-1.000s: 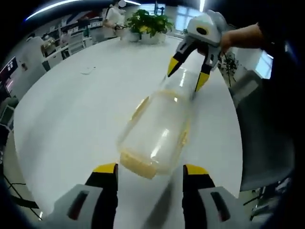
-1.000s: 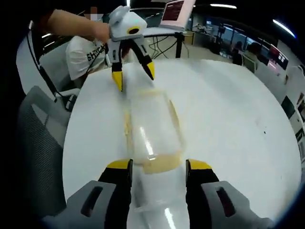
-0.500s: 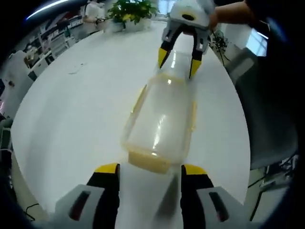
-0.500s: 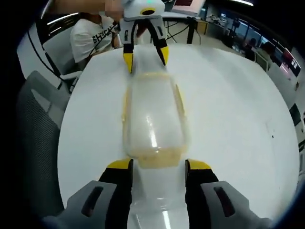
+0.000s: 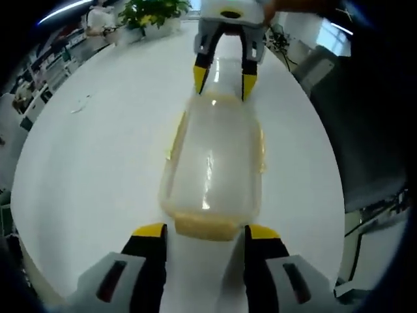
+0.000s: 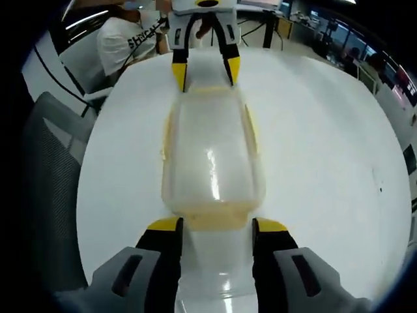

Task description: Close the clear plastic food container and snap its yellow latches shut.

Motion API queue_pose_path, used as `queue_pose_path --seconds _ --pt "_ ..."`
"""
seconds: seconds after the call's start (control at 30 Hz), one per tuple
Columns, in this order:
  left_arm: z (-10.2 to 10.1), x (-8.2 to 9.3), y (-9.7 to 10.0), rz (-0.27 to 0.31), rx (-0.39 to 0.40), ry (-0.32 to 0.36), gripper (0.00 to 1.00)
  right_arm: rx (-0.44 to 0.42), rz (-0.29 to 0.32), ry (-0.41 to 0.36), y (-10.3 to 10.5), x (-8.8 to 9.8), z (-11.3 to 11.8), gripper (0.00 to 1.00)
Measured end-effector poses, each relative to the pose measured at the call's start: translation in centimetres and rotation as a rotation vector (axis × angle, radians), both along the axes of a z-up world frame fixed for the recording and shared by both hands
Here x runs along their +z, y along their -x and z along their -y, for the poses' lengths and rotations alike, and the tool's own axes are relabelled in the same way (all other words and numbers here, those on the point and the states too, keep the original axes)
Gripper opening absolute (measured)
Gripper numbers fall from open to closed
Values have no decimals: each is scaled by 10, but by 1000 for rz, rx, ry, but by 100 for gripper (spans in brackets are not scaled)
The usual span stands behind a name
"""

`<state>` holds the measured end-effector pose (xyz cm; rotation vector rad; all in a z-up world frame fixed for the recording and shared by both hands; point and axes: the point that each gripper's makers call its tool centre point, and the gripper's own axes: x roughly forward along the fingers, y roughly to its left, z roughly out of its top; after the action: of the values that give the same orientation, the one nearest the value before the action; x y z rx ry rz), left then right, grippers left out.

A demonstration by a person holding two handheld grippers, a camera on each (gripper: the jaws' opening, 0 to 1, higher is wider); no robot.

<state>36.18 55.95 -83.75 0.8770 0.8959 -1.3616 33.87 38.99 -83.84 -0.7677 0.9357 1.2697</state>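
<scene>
Straddling the near end of the container [image 5: 212, 166], the left hand-held gripper [image 5: 203, 233] has its jaws spread apart with nothing gripped between them; the yellow latch [image 5: 205, 227] at that end sits just ahead of its tips, in the gap. The right hand-held gripper [image 6: 214, 228] mirrors this from the opposite end: jaws open, holding nothing, the other end latch [image 6: 215, 214] lying between its tips.

Each hand-held gripper looks straight along the container at the other, which shows at the far end with its own yellow tips either side of the lid. The container lies lengthwise between them on the white worktop [image 5: 98, 150], lid seated on top, with thin yellow side latches [image 6: 250, 130] showing along its long edges.

Compared with a second ago, the container has swung from a diagonal in both views to a line running dead ahead, and both hand-held grippers have drawn in closer to its ends. That suggests the lining-up is done and the end latches are the step in hand; whether any latch has already clicked home cannot be told from here.

Beyond the far hand-held gripper, a potted plant [image 5: 146, 10] stands at the worktop's edge, and a grey chair [image 6: 49, 195] sits to the left of the right hand-held gripper.
</scene>
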Motion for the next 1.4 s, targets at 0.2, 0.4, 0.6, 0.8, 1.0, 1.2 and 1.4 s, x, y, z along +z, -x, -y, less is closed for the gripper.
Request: queue_pose_path --seconds 0.2,0.4,0.6,0.8,1.0,1.2,1.4 --pt "5 -2 2 9 -28 1 38 38 -6 13 3 -2 -3 38" --pt "9 -8 5 19 -62 -23 35 87 24 56 4 -10 -4 39" --pt "8 -8 5 18 -58 -22 34 103 27 59 2 -9 -3 37" --pt "8 -8 5 14 -41 4 35 120 23 104 1 -10 -4 37" --pt "8 -7 6 14 -27 19 34 109 17 141 1 -10 -4 37" --pt "5 -6 7 9 18 52 33 126 30 35 -1 -9 -2 37" --pt "8 5 7 23 42 25 33 151 46 9 -8 0 -1 36"
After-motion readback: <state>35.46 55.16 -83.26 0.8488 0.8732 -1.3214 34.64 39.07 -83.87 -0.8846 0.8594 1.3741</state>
